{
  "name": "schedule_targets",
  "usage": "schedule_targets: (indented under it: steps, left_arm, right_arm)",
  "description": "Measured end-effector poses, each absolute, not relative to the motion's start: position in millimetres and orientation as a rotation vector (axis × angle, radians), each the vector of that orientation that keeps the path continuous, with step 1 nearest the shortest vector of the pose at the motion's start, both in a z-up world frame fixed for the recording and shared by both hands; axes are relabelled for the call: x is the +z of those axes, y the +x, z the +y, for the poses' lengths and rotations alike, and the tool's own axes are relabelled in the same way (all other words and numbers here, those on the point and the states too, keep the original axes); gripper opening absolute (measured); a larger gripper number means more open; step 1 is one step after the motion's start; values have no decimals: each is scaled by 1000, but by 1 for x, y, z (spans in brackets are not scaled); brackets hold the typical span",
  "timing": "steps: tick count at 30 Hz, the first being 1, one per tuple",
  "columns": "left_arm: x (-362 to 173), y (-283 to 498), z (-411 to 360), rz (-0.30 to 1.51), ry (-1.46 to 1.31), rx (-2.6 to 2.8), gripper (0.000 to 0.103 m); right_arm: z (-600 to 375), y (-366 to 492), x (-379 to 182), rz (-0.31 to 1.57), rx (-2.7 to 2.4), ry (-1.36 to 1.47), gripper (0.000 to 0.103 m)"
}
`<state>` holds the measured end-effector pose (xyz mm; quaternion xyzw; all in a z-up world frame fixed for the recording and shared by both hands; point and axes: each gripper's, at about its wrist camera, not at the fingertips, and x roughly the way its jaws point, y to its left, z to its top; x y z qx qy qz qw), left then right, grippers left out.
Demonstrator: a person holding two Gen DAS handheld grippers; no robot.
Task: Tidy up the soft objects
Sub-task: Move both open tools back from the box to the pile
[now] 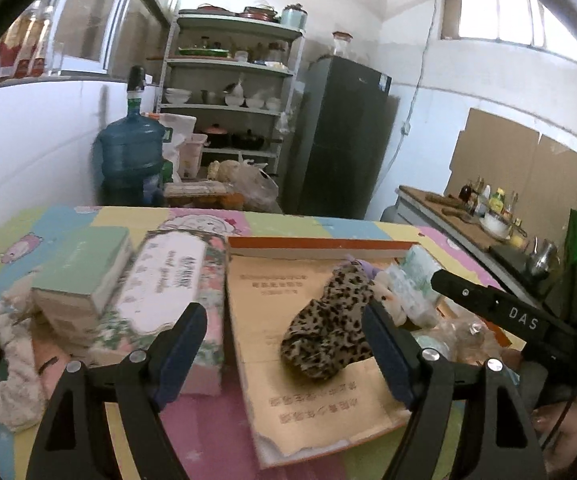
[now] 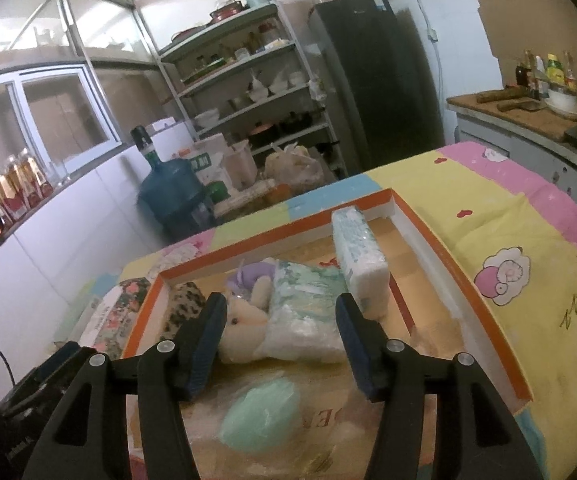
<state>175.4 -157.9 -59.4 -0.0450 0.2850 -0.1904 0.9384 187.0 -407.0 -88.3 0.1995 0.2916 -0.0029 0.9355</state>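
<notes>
Our left gripper (image 1: pixel 284 340) hangs with jaws spread and empty over the shallow orange-rimmed cardboard tray (image 1: pixel 320 245), the leopard-print fabric bundle (image 1: pixel 330 326) lying between its fingers untouched. A floral tissue box (image 1: pixel 168 292) and a green-lidded box (image 1: pixel 84 272) crowd the tray's left edge. Our right gripper (image 2: pixel 282 340) is parted too, nothing held, above a cream plush toy (image 2: pixel 244 328) and a wrapped tissue pack (image 2: pixel 308 308); bare tray floor lies right.

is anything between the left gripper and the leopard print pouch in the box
Nothing visible blocks it. The left gripper is open and the leopard print pouch lies straight ahead on the box floor, close to the right finger. Plush toys sit behind the pouch.
</notes>
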Motion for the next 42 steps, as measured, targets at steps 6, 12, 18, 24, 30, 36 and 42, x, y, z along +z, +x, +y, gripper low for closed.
schedule_targets:
  steps: [6,12,18,24,30,36,42]
  left_arm:
    - [-55,166,-130,559,-132,-385,80]
    - [-54,154,-107,537,-162,-399,85]
    - [-45,140,-81,488,-146,-350,88]
    - [-41,130,-54,500,-149,-320,88]
    - [-37,118,-39,489,-122,-286,88]
    - [-32,104,-23,475,-108,-257,88]
    - [-30,90,-2,454,-94,-207,88]
  right_arm:
    - [-388,169,-75,561,3,380,58]
    - [-362,160,-62,547,41,359,58]
    - [-334,155,-53,544,71,330,58]
    - [-316,148,-48,541,75,320,59]
    - [-305,140,-44,538,73,304,59]
    - [-286,129,-37,527,88,279,59]
    - [-266,119,-34,517,126,274,68]
